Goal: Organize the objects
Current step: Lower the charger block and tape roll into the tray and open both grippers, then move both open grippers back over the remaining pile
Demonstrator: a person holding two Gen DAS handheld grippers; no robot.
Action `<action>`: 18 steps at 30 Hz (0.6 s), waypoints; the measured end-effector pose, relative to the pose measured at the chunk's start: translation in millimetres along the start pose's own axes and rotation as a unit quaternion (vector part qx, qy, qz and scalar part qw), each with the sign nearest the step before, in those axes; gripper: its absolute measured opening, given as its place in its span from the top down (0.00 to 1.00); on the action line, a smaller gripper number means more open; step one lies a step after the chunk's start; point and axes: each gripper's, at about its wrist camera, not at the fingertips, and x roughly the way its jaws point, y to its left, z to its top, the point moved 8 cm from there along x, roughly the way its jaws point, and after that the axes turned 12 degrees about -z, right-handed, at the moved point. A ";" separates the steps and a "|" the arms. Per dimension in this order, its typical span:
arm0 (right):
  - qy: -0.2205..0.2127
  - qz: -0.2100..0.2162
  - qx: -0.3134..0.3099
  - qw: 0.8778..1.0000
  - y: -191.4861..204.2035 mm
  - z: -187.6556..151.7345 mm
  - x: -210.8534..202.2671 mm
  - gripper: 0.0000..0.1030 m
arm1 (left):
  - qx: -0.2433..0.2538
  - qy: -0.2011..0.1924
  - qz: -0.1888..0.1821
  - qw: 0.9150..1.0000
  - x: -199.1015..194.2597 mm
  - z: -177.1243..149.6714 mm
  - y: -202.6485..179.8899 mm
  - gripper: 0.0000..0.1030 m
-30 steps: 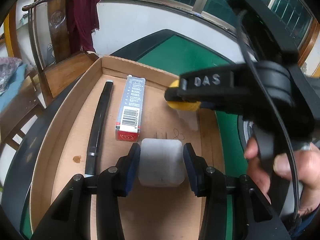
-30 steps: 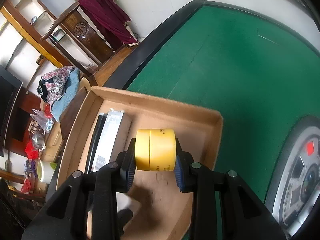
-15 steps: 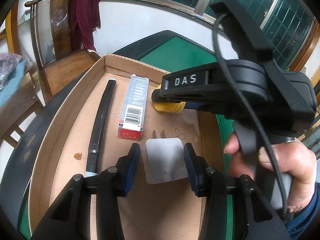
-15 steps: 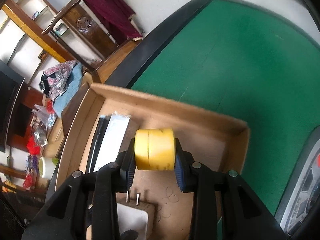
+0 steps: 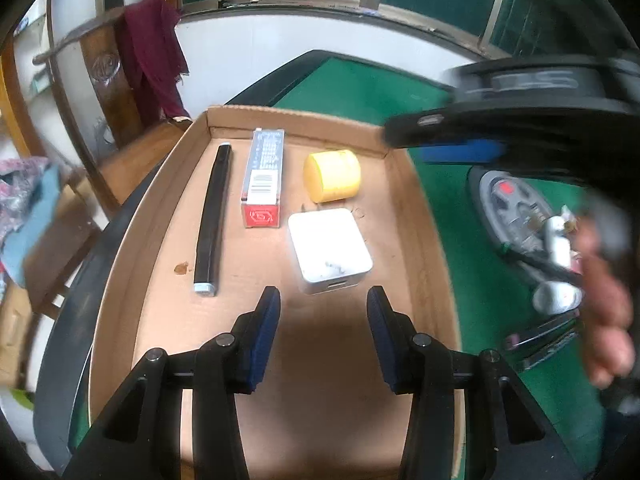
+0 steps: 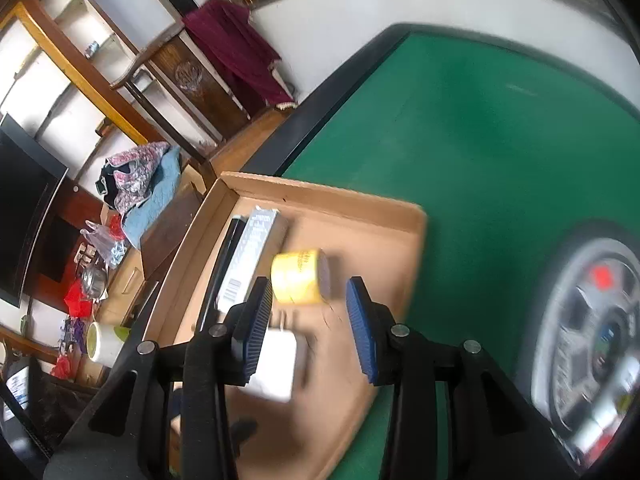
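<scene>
A shallow cardboard box point(image 5: 156, 184) point(image 6: 360, 200) lies on the green table. In it, side by side, lie a black stick-shaped object point(image 5: 212, 216), a grey and red carton point(image 5: 264, 178) point(image 6: 248, 256), a yellow tape roll point(image 5: 332, 176) point(image 6: 298, 278) and a white charger block point(image 5: 330, 248) point(image 6: 276, 364). My left gripper point(image 5: 323, 300) stands open just short of the charger, with nothing between its pads. My right gripper point(image 6: 309, 292) is above the box with its jaws opening; the roll lies beyond them on the box floor, free of the pads.
A round grey disc-shaped device point(image 5: 516, 216) point(image 6: 596, 340) sits in the table right of the box. A hand point(image 5: 608, 300) holds the right gripper's body point(image 5: 520, 120) over it. A wooden chair with a maroon cloth point(image 5: 148, 52) stands beyond the table's left edge.
The left gripper let go of the white charger and drew back from it. The right gripper released the yellow roll into the box and pulled up and away.
</scene>
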 end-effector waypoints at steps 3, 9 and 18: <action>-0.015 0.008 0.008 1.000 -9.9 -18.0 -22.9 0.65 | -0.017 0.013 0.016 1.000 16.0 8.1 10.2 0.79; -0.045 0.026 0.012 0.999 -32.0 -57.0 -79.4 0.64 | -0.036 0.003 0.048 0.998 23.1 30.4 22.6 0.79; -0.098 -0.002 0.059 0.993 -112.4 -117.4 -138.5 0.62 | -0.032 -0.053 -0.007 0.998 -14.0 10.7 -14.6 0.78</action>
